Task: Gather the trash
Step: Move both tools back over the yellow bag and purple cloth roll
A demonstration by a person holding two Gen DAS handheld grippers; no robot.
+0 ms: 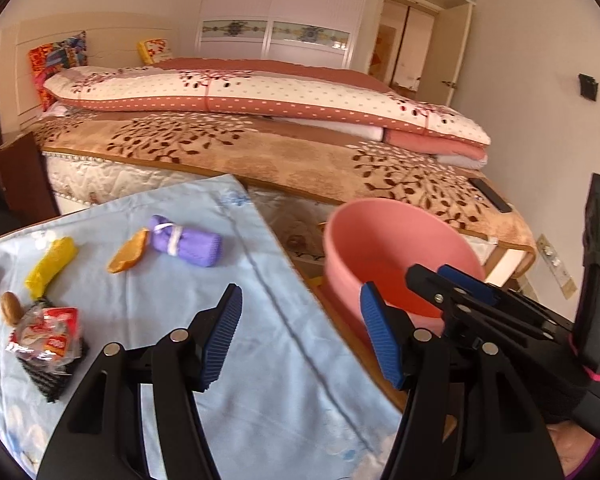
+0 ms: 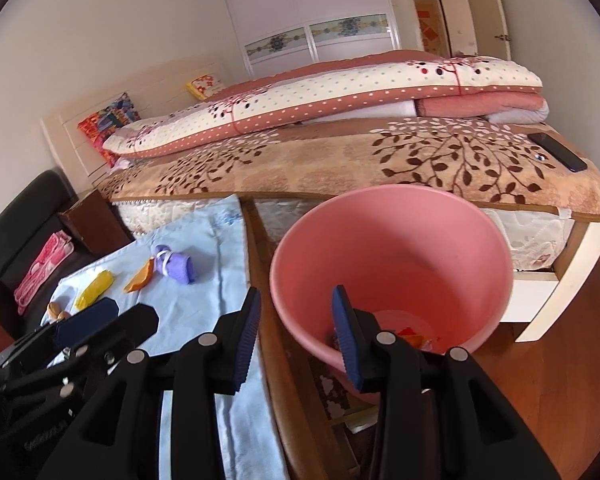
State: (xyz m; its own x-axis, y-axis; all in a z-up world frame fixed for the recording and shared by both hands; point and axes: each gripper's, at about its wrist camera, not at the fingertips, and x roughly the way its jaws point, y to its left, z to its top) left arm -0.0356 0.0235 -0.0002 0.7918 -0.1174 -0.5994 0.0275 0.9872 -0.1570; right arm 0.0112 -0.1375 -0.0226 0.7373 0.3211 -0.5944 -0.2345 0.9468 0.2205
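A pink bin (image 2: 400, 248) stands at the table's right edge, with orange-red trash (image 2: 414, 336) at its bottom; it also shows in the left wrist view (image 1: 384, 248). On the light blue cloth (image 1: 240, 340) lie a crumpled red-and-clear snack wrapper (image 1: 46, 338) on a black ridged piece, a yellow wrapper (image 1: 52, 266), an orange slice-shaped piece (image 1: 128, 258), a purple rolled cloth (image 1: 186, 242) and two nuts (image 1: 10, 306). My left gripper (image 1: 300, 336) is open and empty above the cloth's right edge. My right gripper (image 2: 296, 338) is open and empty at the bin's near rim.
A bed (image 1: 284, 152) with a brown leaf blanket and folded quilts lies behind the table. A black phone (image 2: 558, 152) lies on its corner. A dark chair (image 2: 24, 240) with a pink cloth stands at the left. Wooden floor (image 2: 560, 380) shows at the right.
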